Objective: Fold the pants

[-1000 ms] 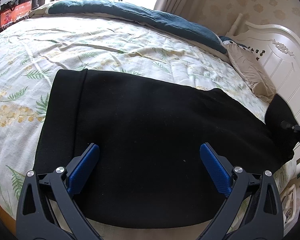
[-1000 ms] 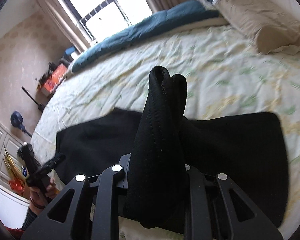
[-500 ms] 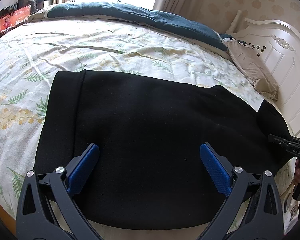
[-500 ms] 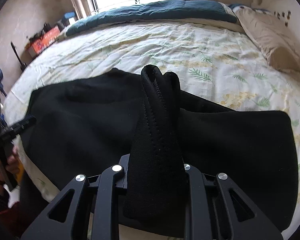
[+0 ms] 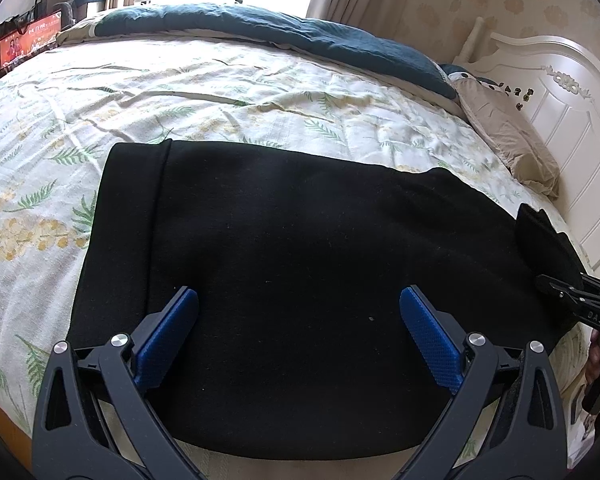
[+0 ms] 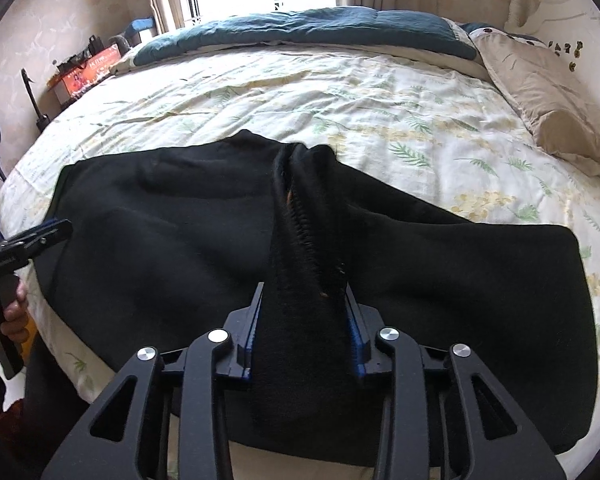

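Here, right gripper (image 6: 302,320) jaws opening around bunched pants (image 5: 300,240), pads half hidden; left gripper (image 5: 299,336) jaws apart.

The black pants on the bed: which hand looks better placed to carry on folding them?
Probably the right hand-held gripper: a bunched ridge of the black pants sits between its opening jaws. The left hand-held gripper hovers wide open over flat cloth, gripping nothing.

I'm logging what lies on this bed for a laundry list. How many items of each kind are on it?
Black pants: 1, spread flat on the floral sheet
Teal quilts: 1, along the far edge
Beige pillows: 1, by the headboard
A further patterned item behind the pillow is too hidden to identify.
Total: 3
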Tool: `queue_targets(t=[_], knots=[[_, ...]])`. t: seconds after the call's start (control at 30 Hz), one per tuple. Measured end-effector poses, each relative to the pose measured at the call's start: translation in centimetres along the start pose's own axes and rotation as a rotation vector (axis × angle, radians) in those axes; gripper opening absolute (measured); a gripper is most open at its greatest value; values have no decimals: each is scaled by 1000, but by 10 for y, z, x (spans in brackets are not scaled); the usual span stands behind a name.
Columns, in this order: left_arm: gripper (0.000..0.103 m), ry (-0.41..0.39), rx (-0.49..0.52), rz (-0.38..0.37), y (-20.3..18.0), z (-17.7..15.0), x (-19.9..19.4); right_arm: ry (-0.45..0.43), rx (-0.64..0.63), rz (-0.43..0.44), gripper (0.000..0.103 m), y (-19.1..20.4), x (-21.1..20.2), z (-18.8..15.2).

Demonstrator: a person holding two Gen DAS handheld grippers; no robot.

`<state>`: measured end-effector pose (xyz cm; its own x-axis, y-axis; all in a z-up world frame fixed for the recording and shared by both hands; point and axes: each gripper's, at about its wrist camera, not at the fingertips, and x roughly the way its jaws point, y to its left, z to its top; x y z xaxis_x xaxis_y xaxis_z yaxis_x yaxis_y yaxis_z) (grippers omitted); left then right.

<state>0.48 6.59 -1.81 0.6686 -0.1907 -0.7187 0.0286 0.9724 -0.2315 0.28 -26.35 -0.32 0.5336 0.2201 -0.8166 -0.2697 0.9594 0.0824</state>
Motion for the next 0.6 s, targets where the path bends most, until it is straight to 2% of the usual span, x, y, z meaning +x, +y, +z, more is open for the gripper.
queue_targets(t=[0.2,0.3,0.6], knots=[[100,2,3,2,0,0,1,3,-6,43,39,13,-1,-5],[100,2,3,3,0,-1,1,2,-18,51,46,20,-2,-7],[100,5,13,13,1,-2,4,-3,-28,95,54,41,-5,-16]])
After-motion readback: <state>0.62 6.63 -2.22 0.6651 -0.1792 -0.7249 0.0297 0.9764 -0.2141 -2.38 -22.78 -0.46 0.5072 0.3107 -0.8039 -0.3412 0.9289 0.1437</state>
